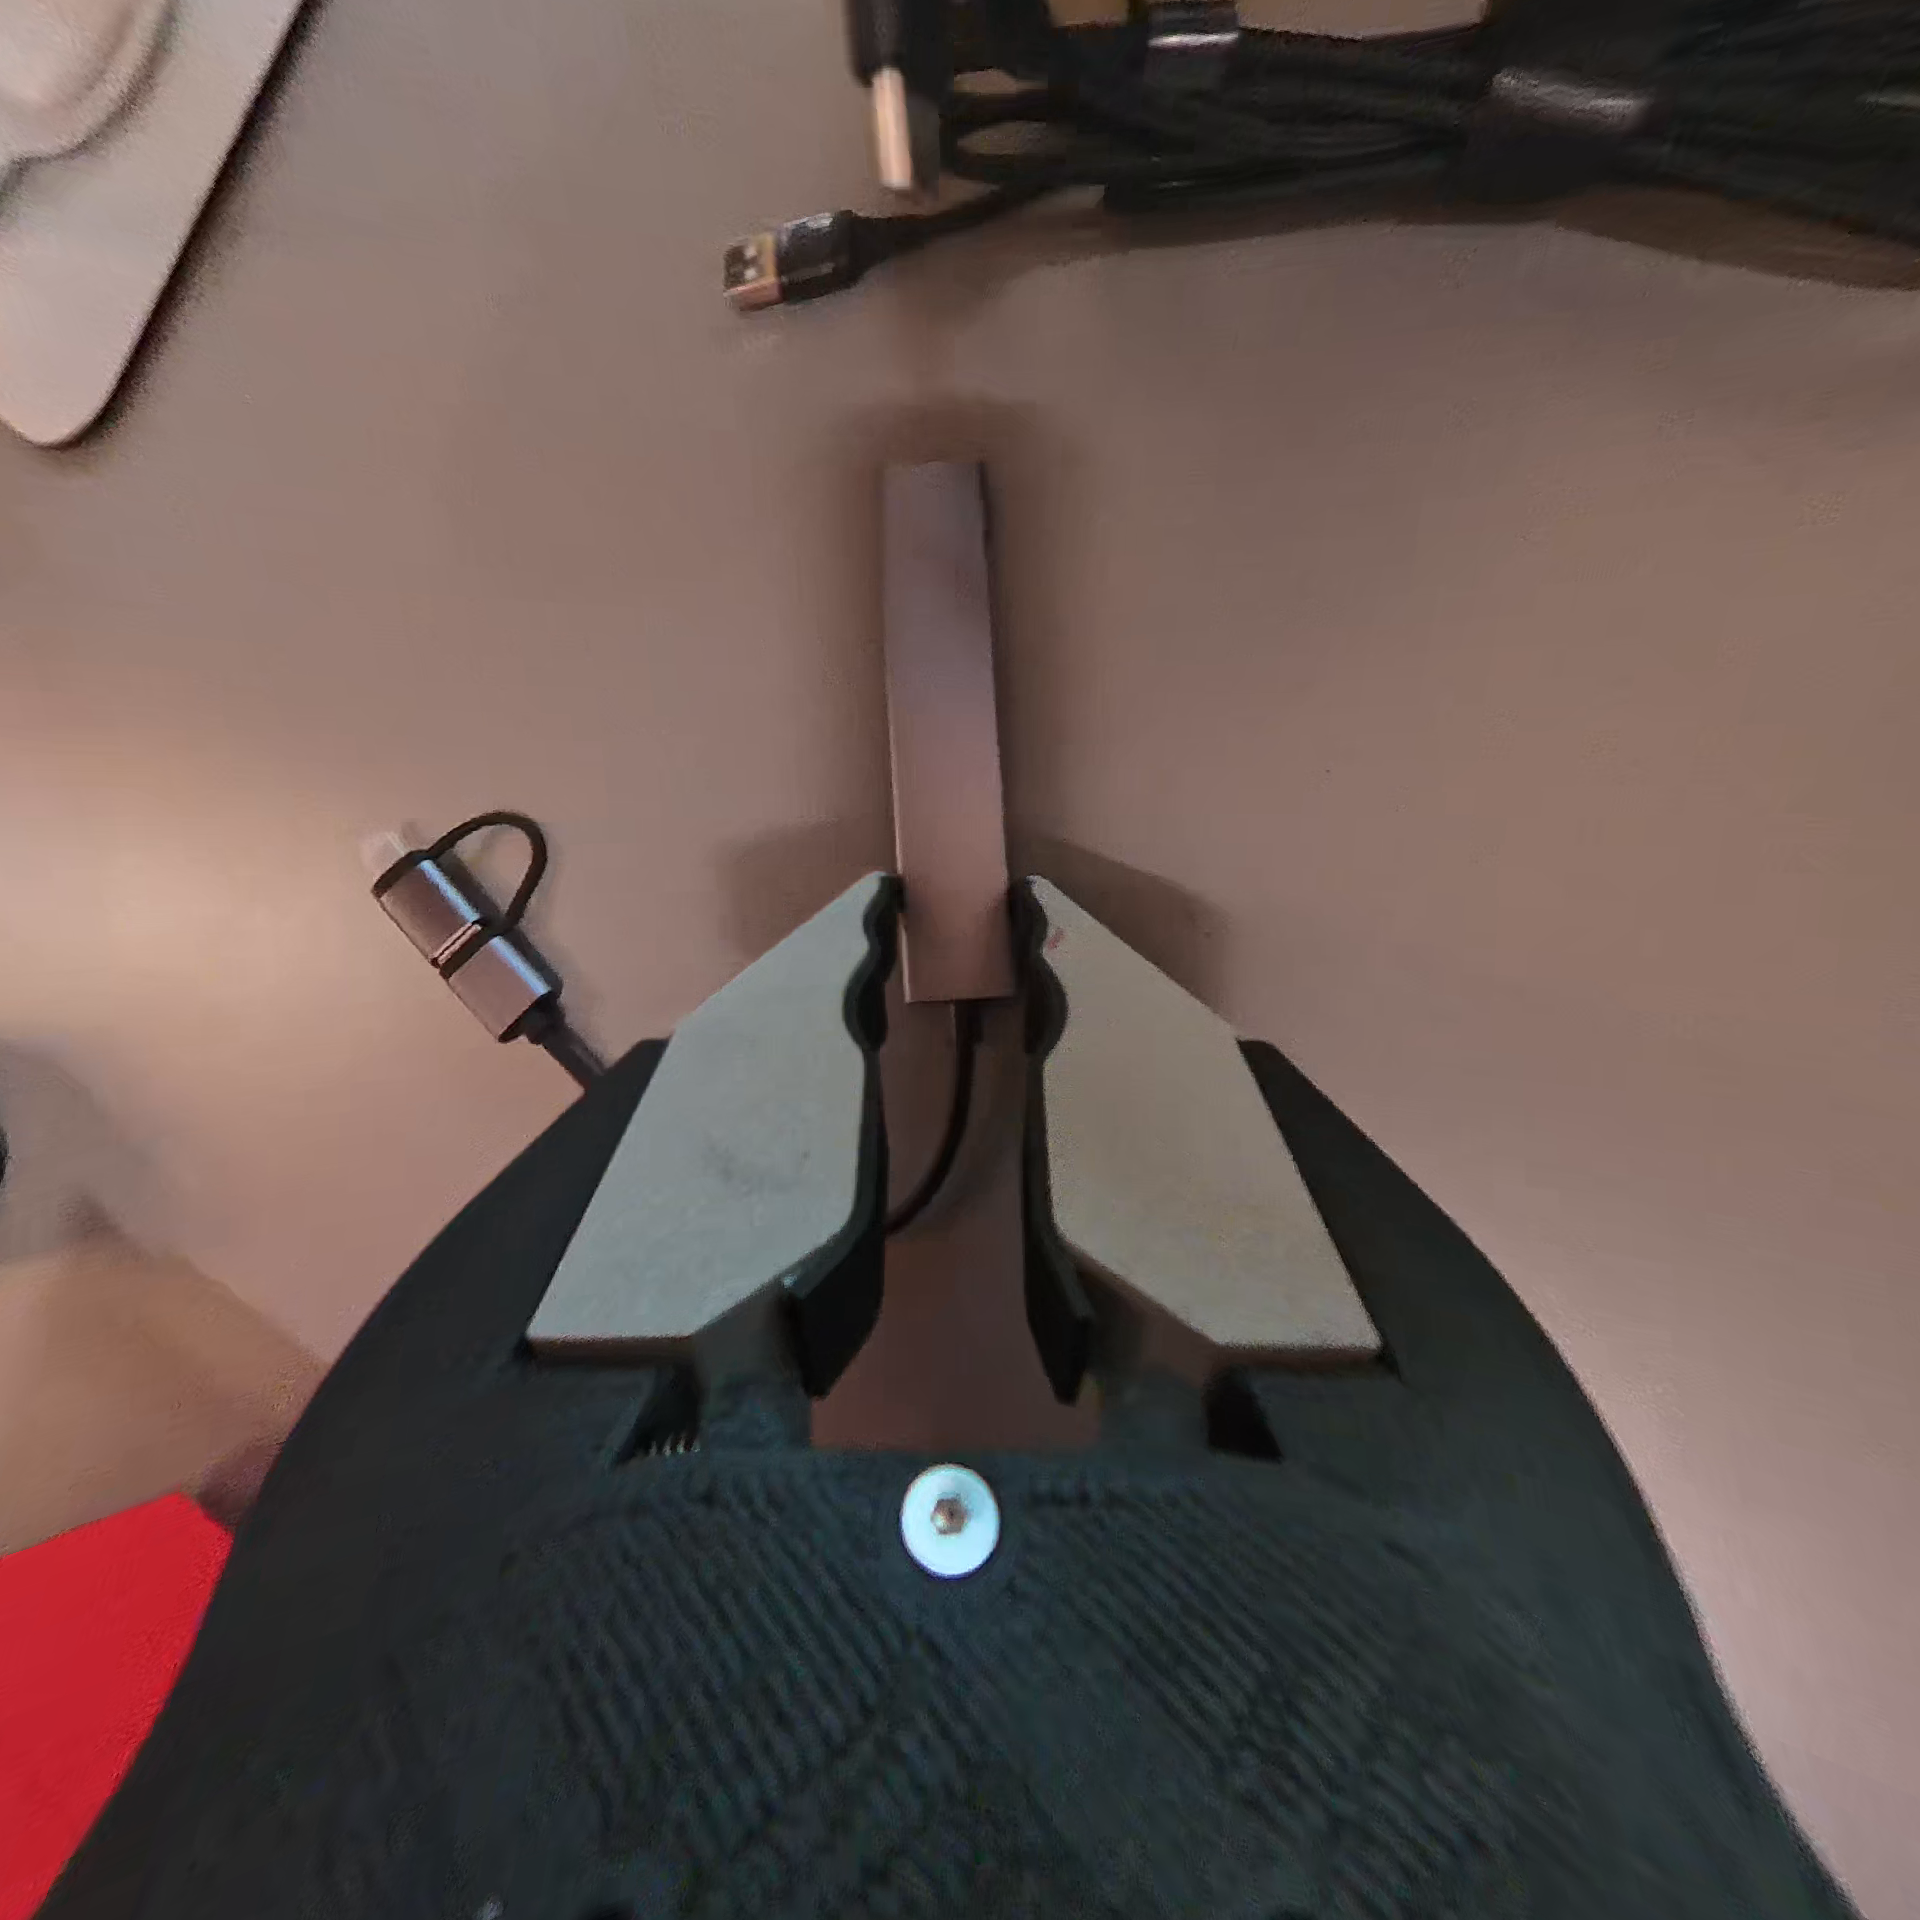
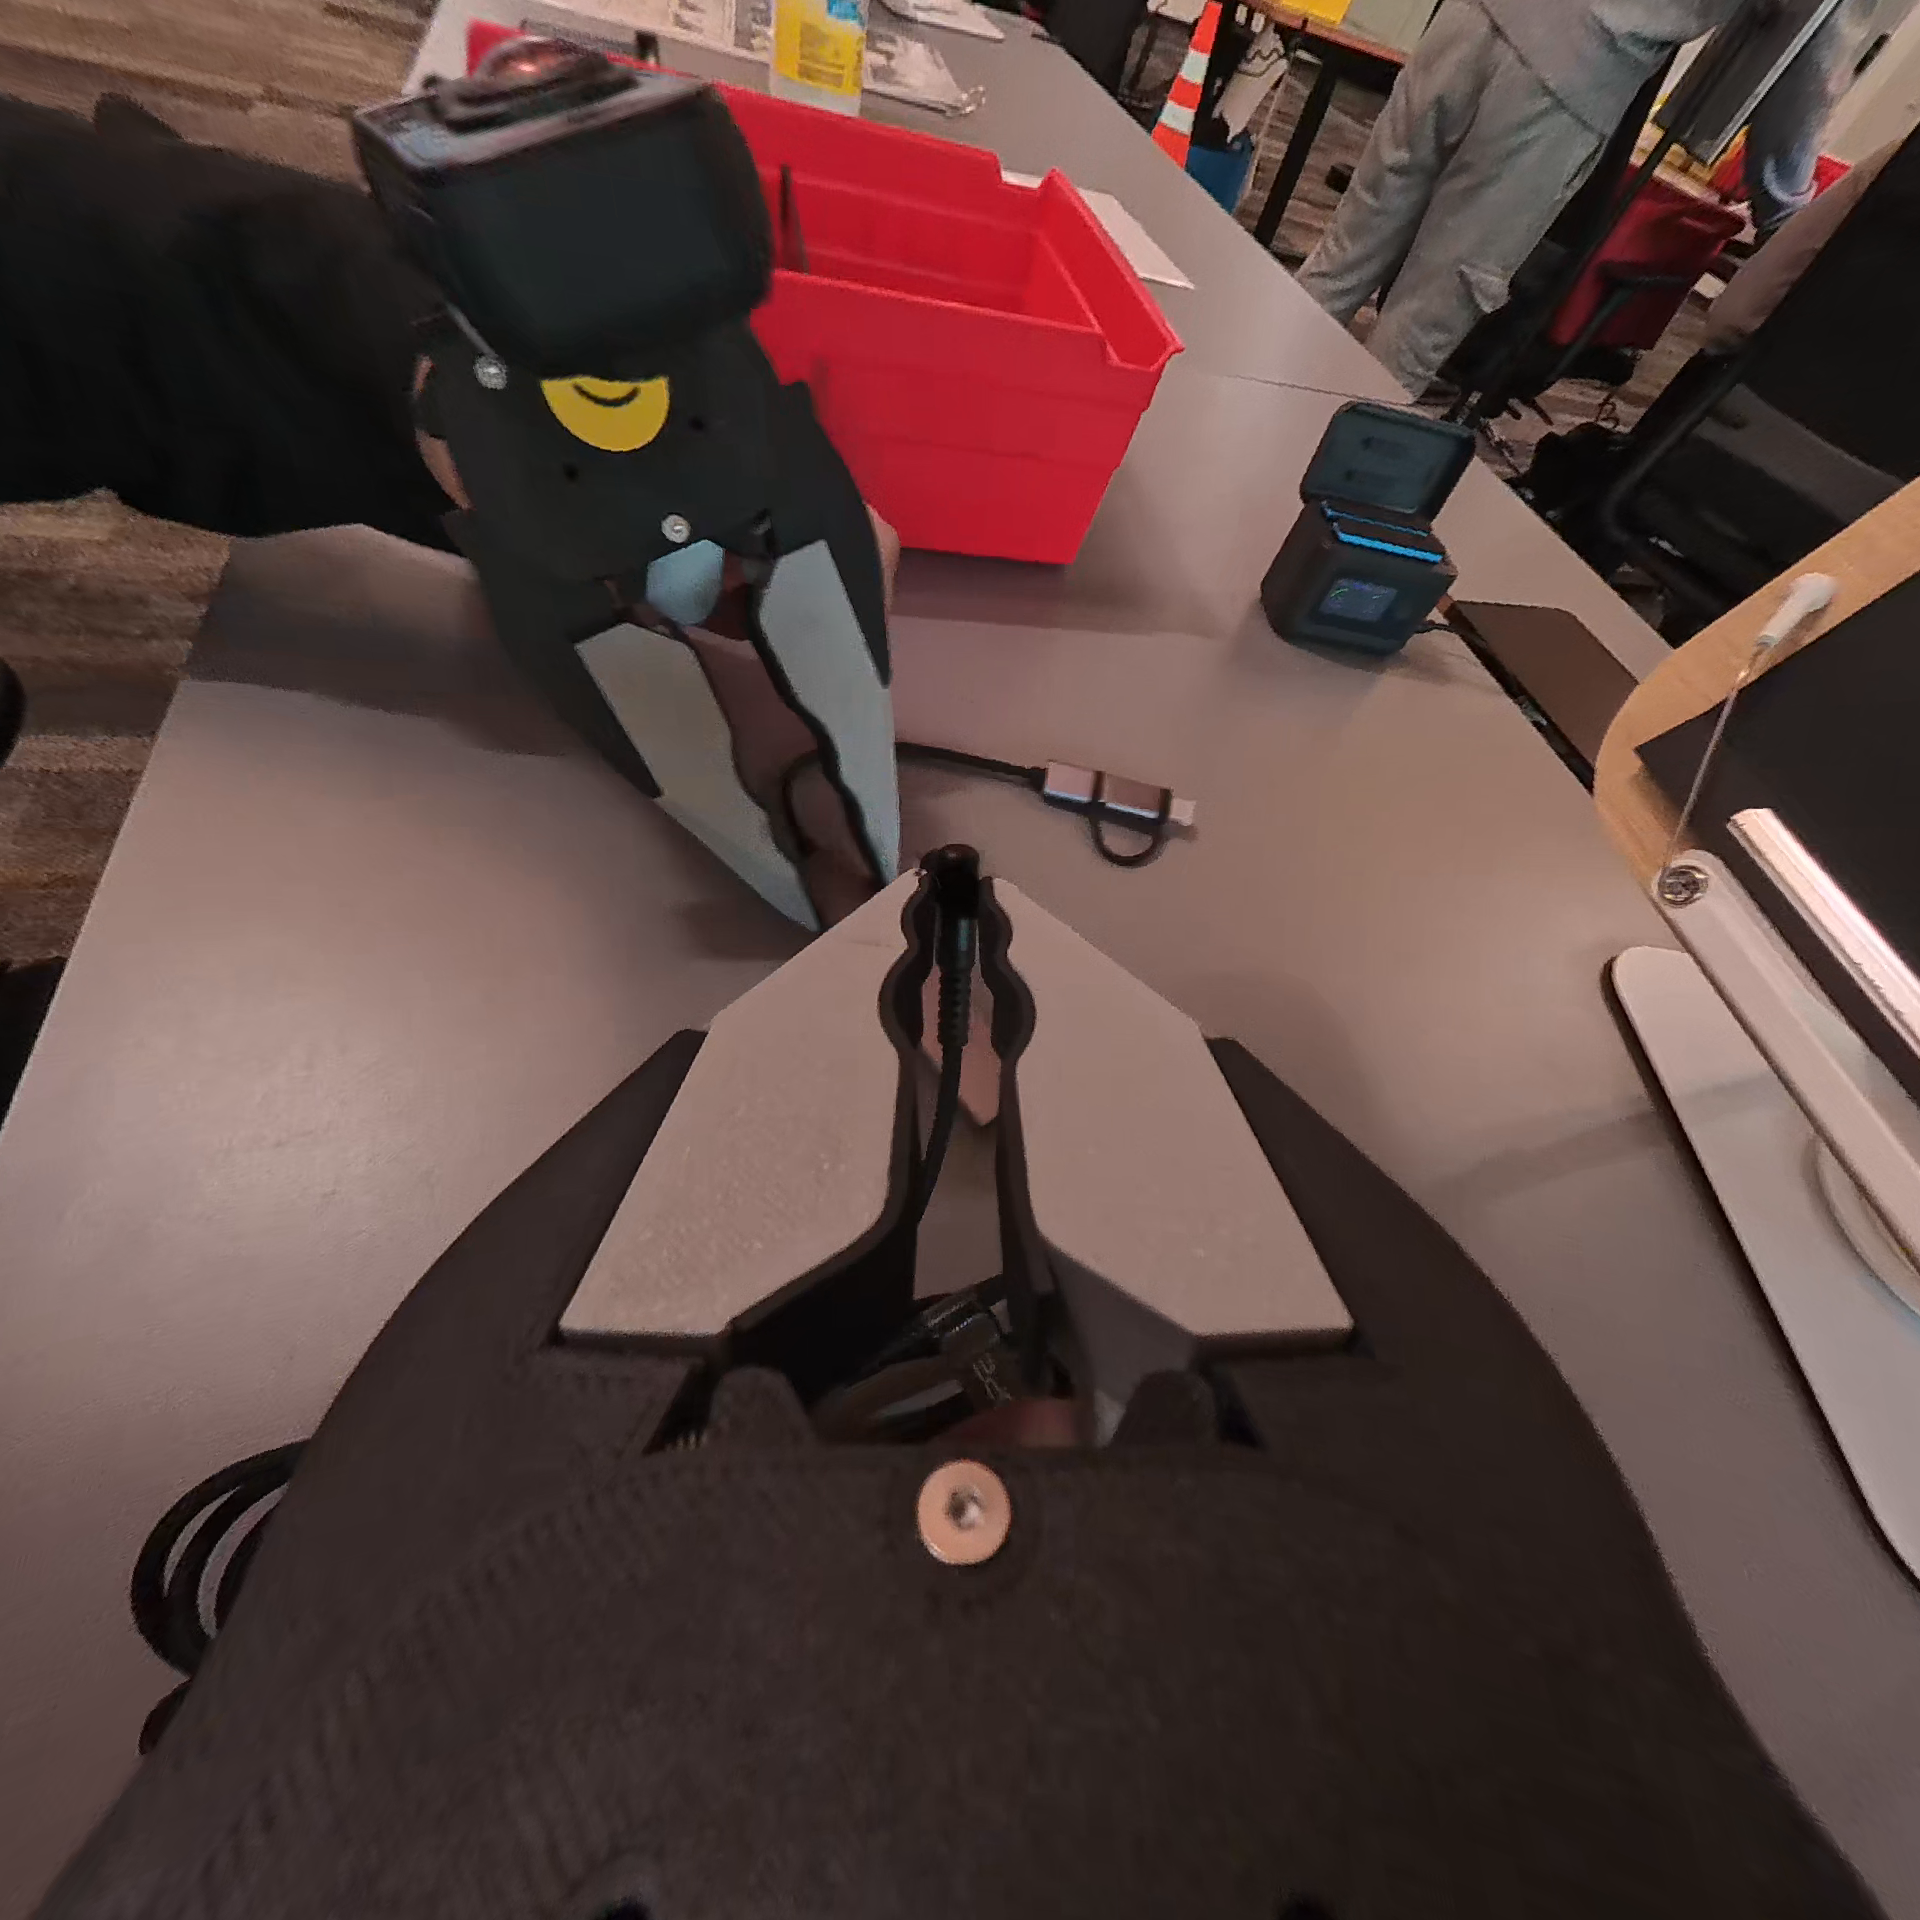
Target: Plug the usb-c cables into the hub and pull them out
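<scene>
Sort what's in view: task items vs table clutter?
Job: hub clamped by left gripper; black cable plug held by right gripper; hub's own adapter lead.

Lying about: cable bundle, loose USB-A plug, red bin, charger case.

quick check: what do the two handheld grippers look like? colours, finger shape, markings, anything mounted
Both the left gripper and the right gripper have black textured printed bodies, flat grey pointed fingers with wavy black inner pads, and a silver centre screw. The left also carries a black camera and a yellow sticker. The holder's sleeve is black.
</scene>
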